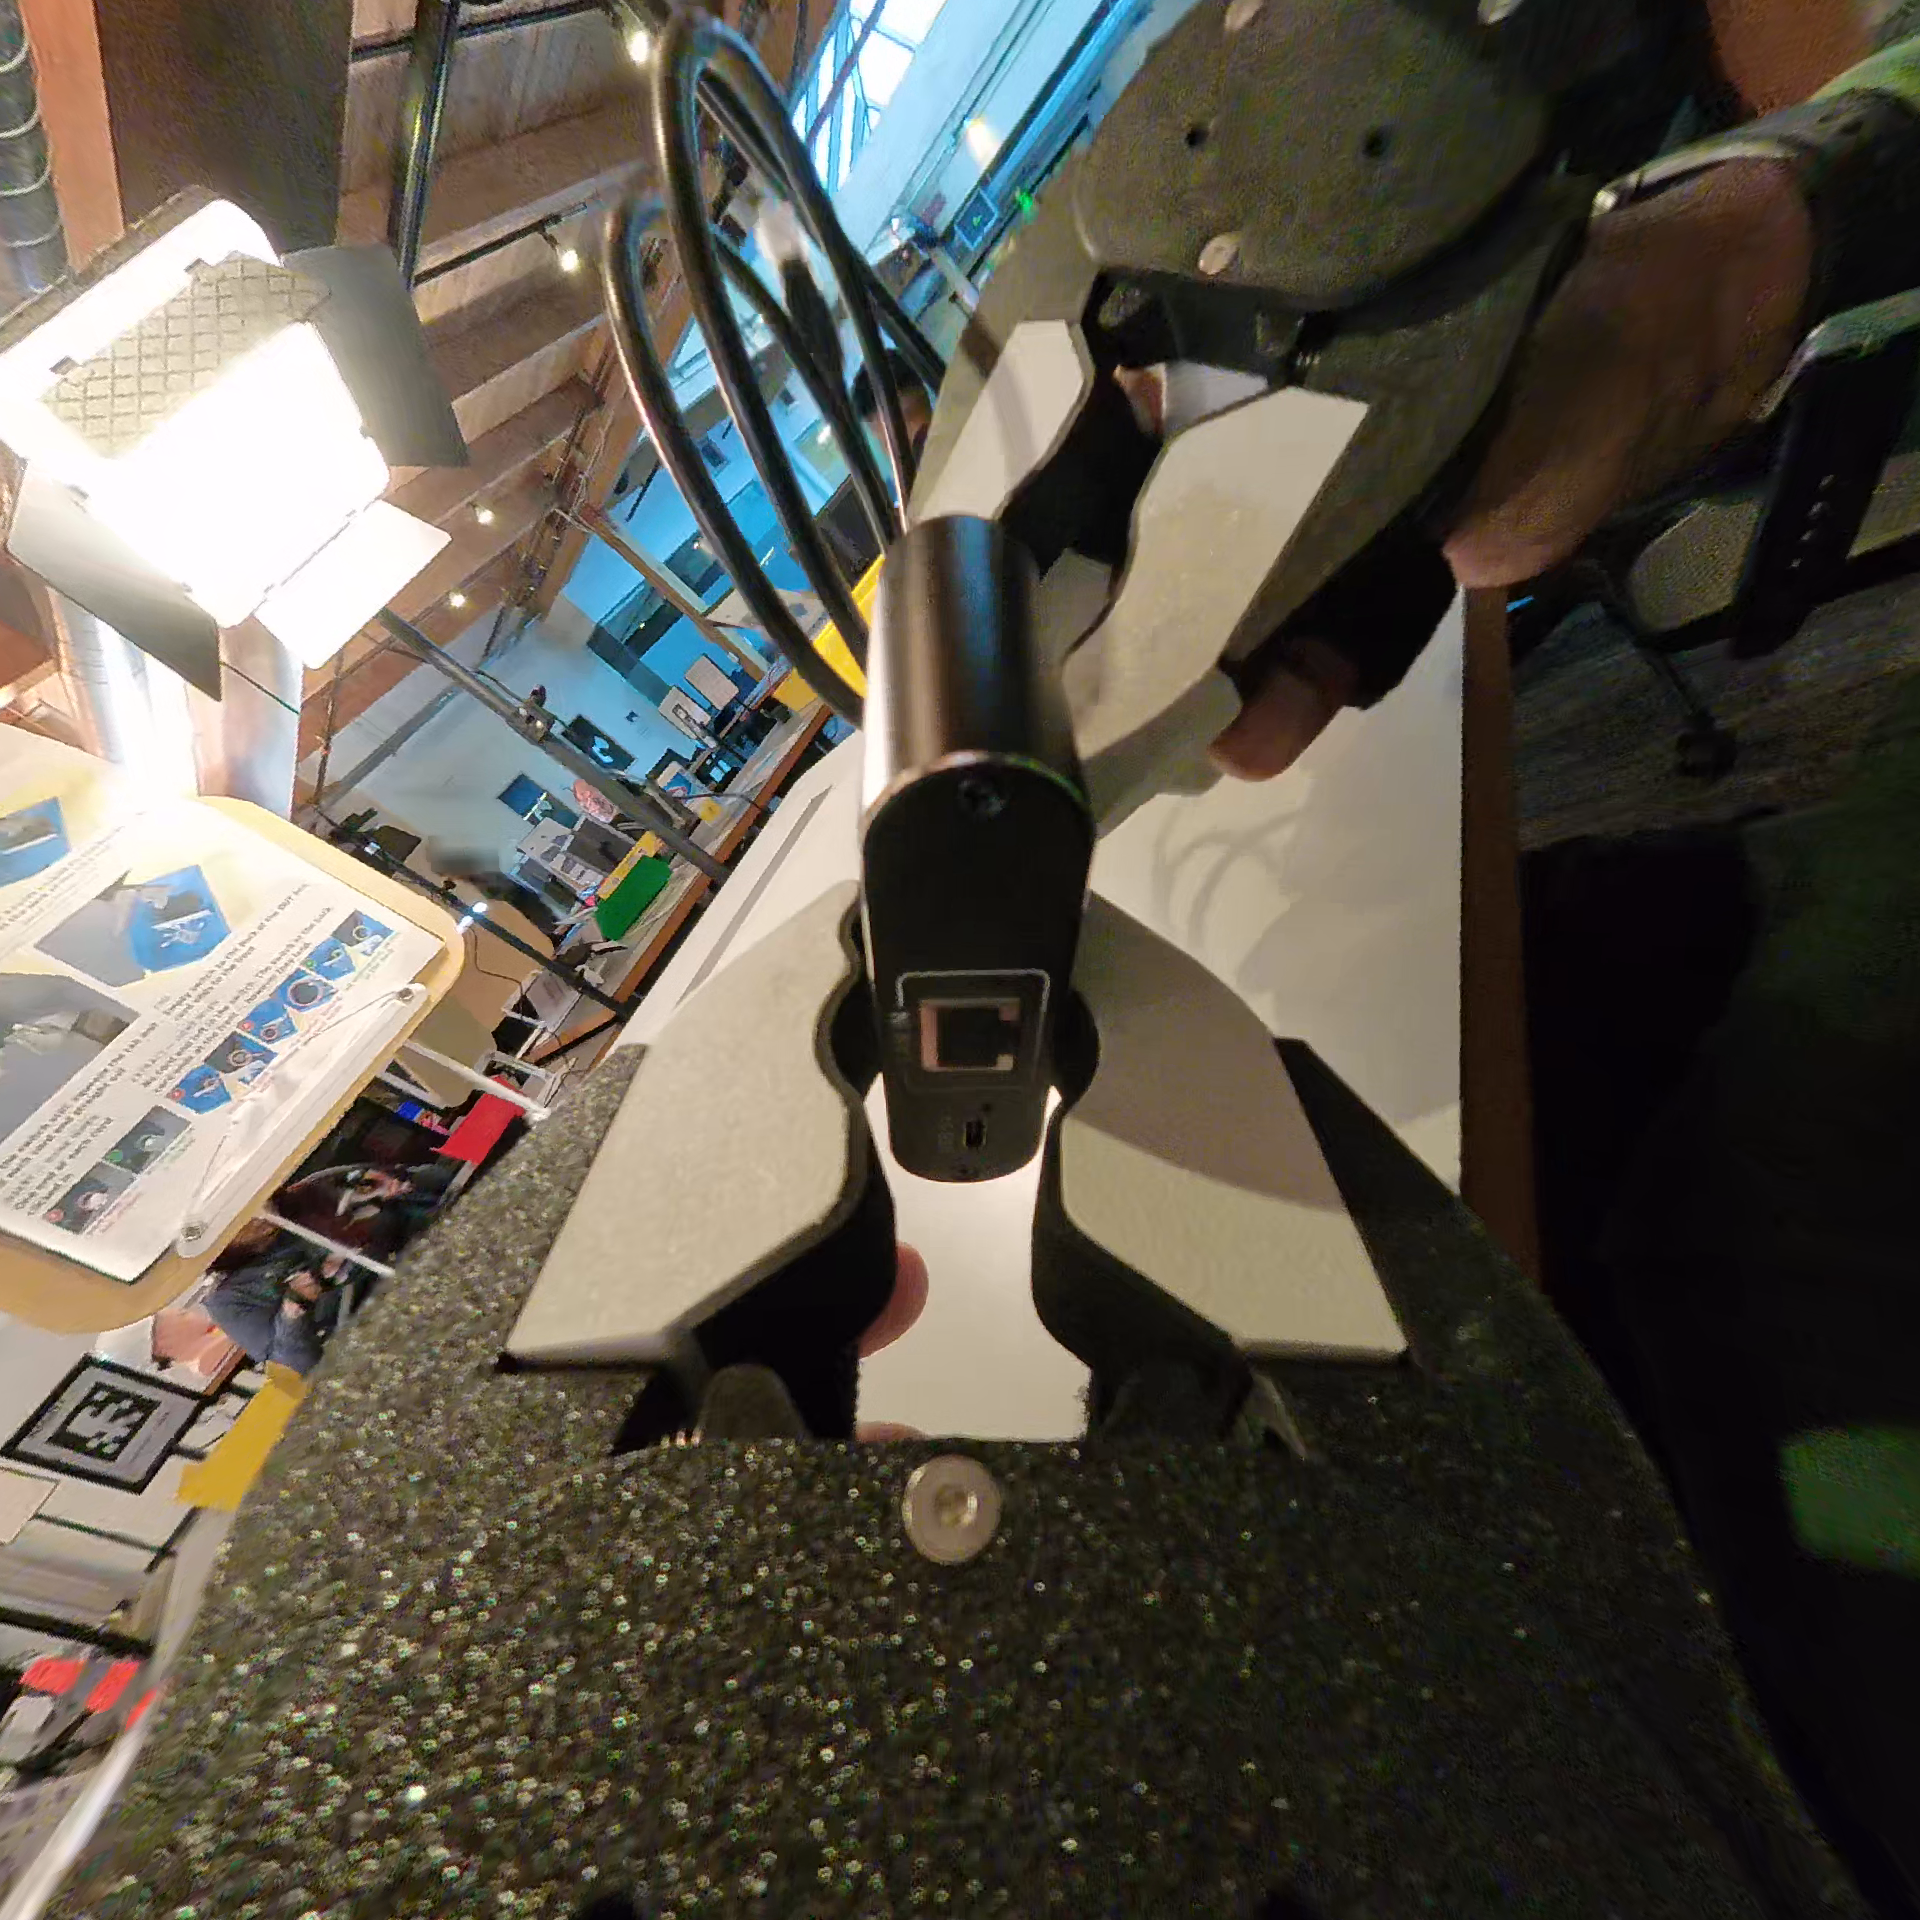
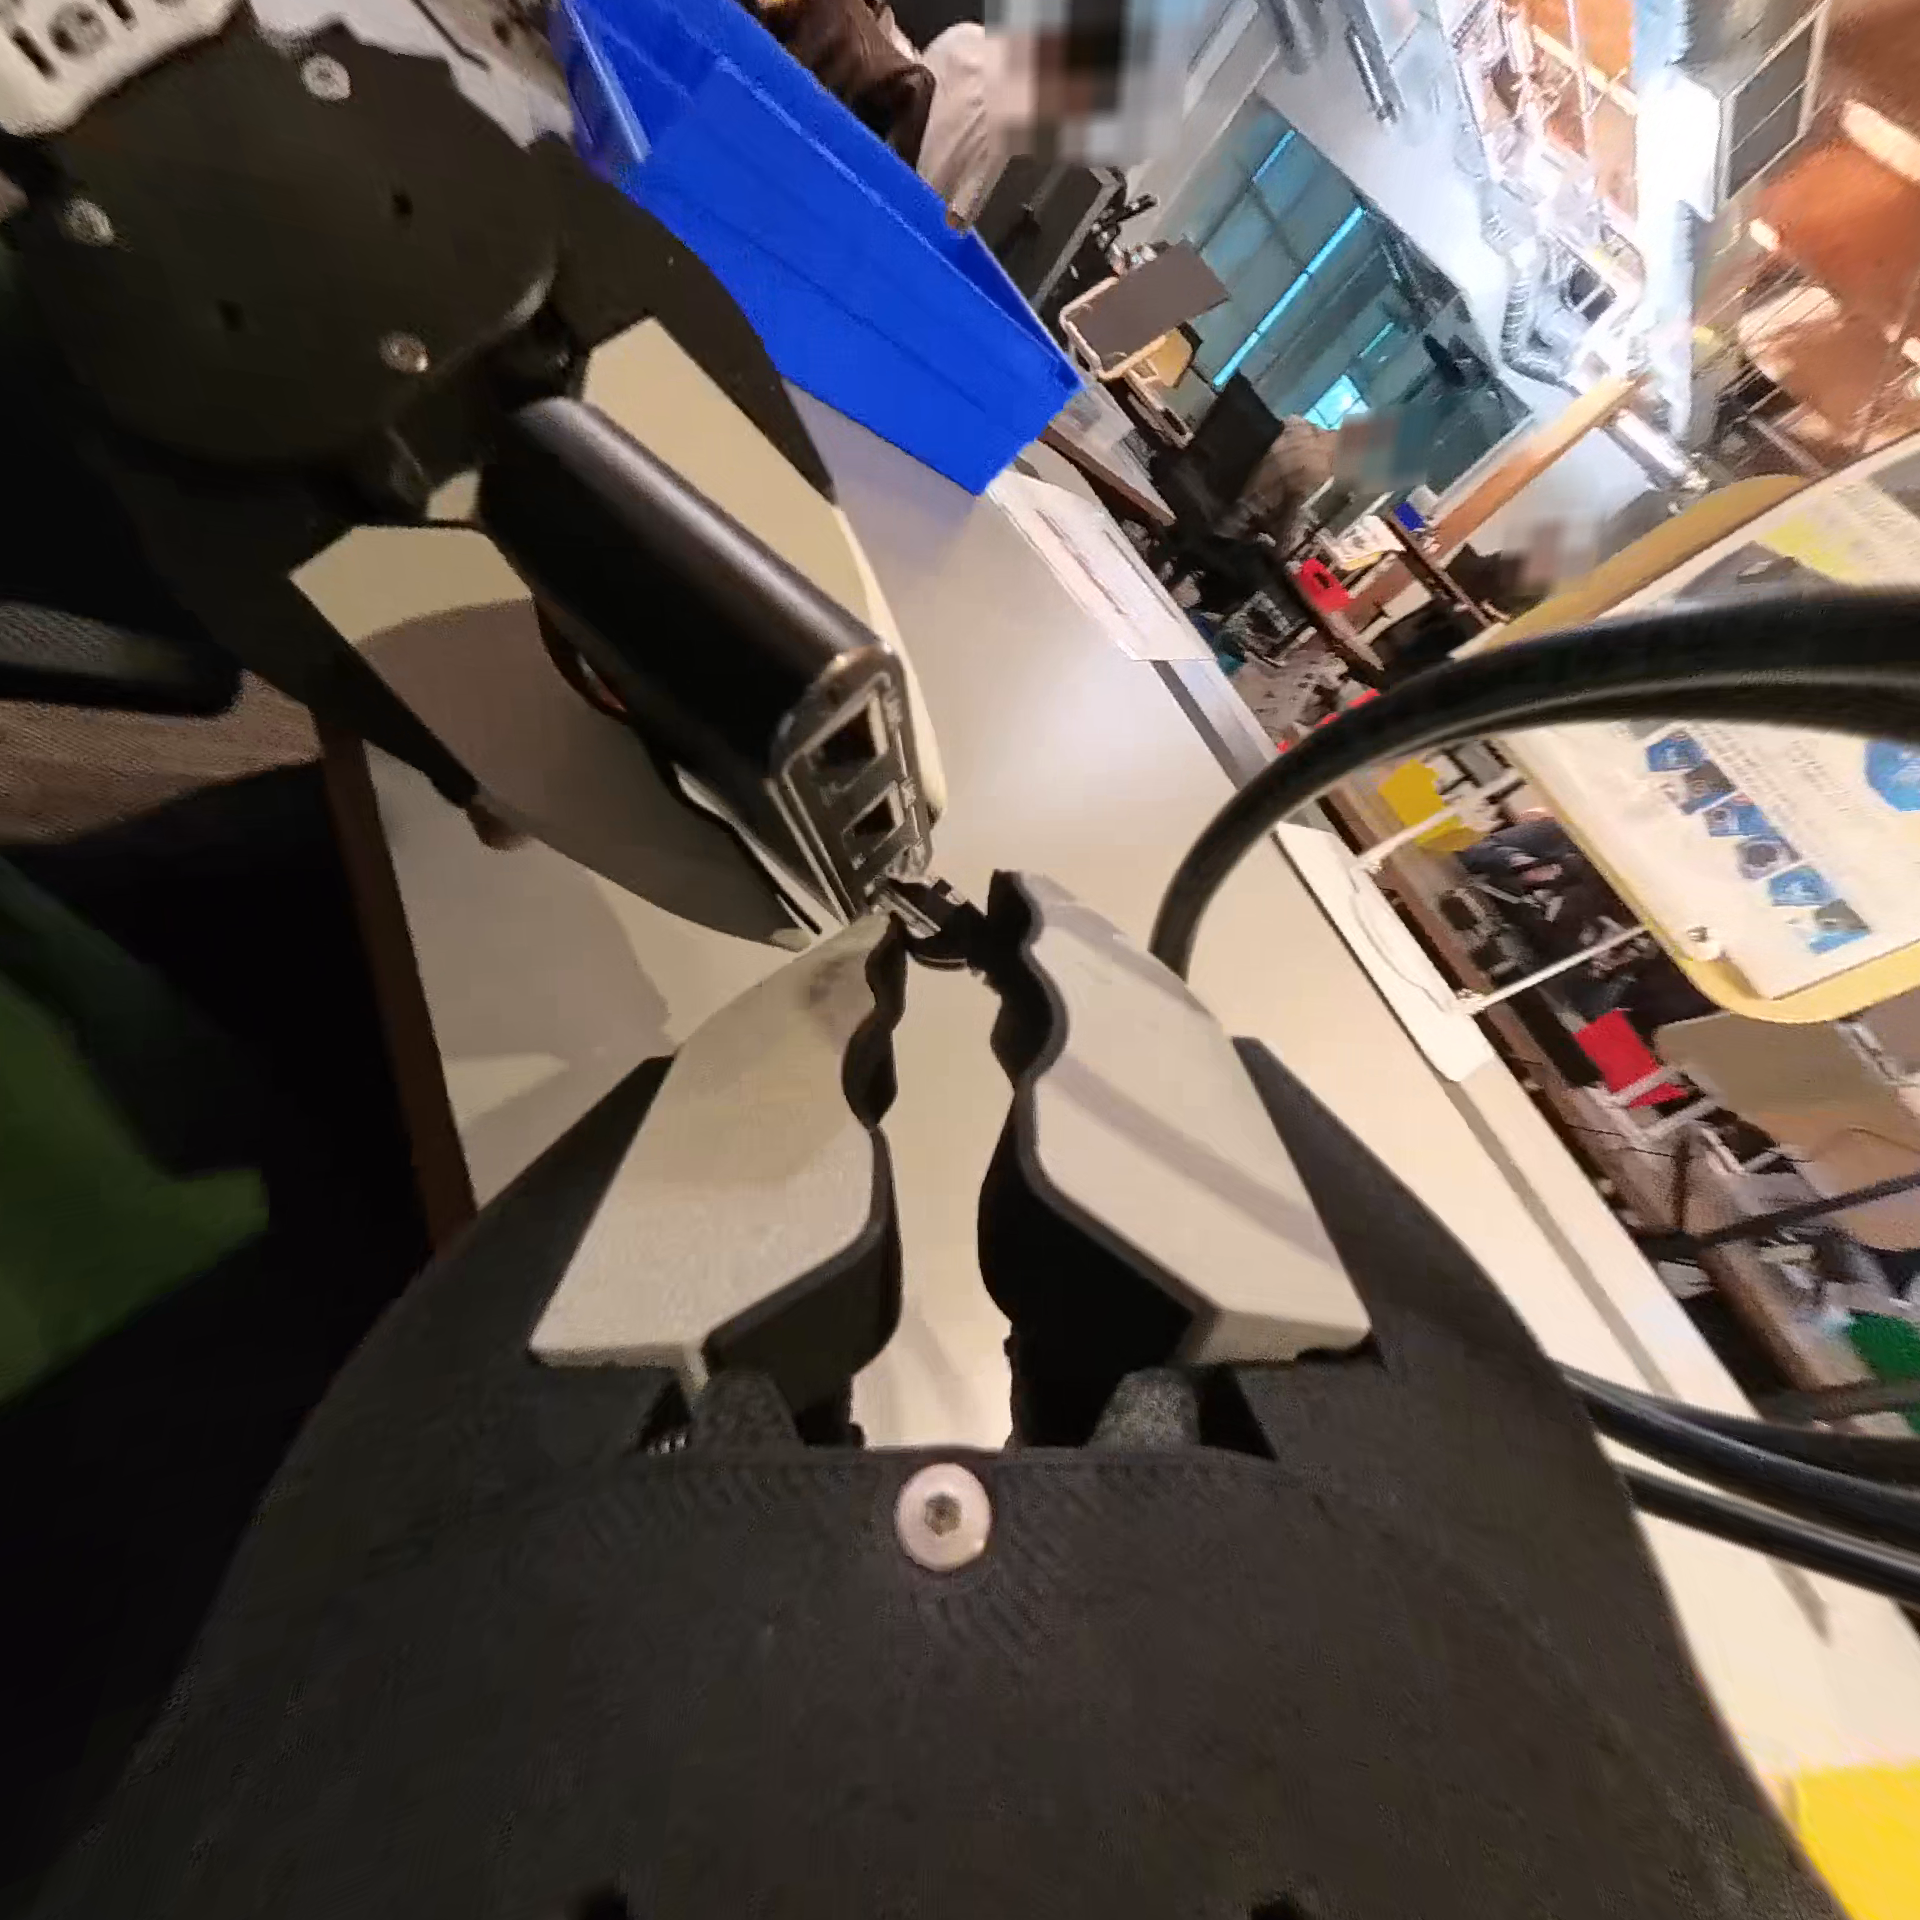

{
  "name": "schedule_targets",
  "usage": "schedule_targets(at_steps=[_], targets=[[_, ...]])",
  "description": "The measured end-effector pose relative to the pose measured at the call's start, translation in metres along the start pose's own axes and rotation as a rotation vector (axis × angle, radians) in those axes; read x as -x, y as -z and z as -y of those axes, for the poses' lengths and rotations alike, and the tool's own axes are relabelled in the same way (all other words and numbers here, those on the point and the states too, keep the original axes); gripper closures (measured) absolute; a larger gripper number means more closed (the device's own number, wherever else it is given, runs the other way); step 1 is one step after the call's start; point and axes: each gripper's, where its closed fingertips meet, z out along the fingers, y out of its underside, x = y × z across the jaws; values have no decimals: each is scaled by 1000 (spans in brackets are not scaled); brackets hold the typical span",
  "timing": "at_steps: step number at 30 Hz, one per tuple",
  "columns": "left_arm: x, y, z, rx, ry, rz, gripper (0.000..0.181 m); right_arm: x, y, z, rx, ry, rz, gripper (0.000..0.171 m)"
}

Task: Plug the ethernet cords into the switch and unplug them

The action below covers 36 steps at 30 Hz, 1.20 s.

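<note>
in the left wrist view, a lit studio light panel (image 1: 197, 416) is glaring at the far left, with an instruction sheet (image 1: 177, 1039) lying on a tan board below it. moving toward the middle, the left gripper (image 1: 961, 1049) is clamping the switch (image 1: 971, 862), a black rounded bar, and its two grey fingers (image 1: 727, 1122) are pressing on either side of the near end. that near end is facing the camera and is showing one ethernet port (image 1: 971, 1023) with a small slot under it. the switch is being held up off the white table (image 1: 1299, 914), running away from the camera. loops of black ethernet cord (image 1: 727, 416) are hanging behind it. to the right, the right gripper (image 1: 1091, 540) is meeting the switch's far end, with a person's hand (image 1: 1621, 416) wrapped around its handle.

in the right wrist view, the left gripper (image 2: 540, 582) is showing at upper left, holding the switch (image 2: 675, 613) at a slant. the end of the switch nearer this camera is showing two open ports (image 2: 857, 779), one above the other. just below them, the right gripper (image 2: 940, 935) is pinching a small black cord plug (image 2: 935, 914) between its fingertips, jaws nearly together, and the plug is sitting right at the switch's lowest port; whether it is fully seated i cannot tell. a blue bin (image 2: 831, 260) is standing on the table (image 2: 1039, 675) behind. at right, the black cord (image 2: 1455, 707) is arcing across the view and trailing past the gripper body.
</note>
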Motion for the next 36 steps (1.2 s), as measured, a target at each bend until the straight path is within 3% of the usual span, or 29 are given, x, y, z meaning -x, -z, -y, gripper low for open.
schedule_targets(at_steps=[8,13,15,17,18,22,25,29,36], targets=[[5,9,16,-118,125,-52,152,2,4,20,-62,-33,88,156],[8,7,14,-101,111,-8,152,-6,4,20,19,98,-26,156],[-28,4,10,-61,-28,-193,153,-35,18,34,-29,125,-210,155],[-53,-12,-11,96,-277,-183,152,-56,31,43,-31,128,-257,154],[-47,-18,-11,132,-238,-136,153,-63,34,44,-10,164,-268,155],[-14,-17,-7,103,-51,-30,154,-69,31,15,85,42,-148,155],[1,-10,-2,51,17,27,154,-94,37,-23,174,11,-190,155],[4,-12,-8,89,18,43,154,-143,72,-49,183,-77,-295,156],[-1,-18,-17,162,-55,47,154,-218,155,-43,116,-92,-482,156]])
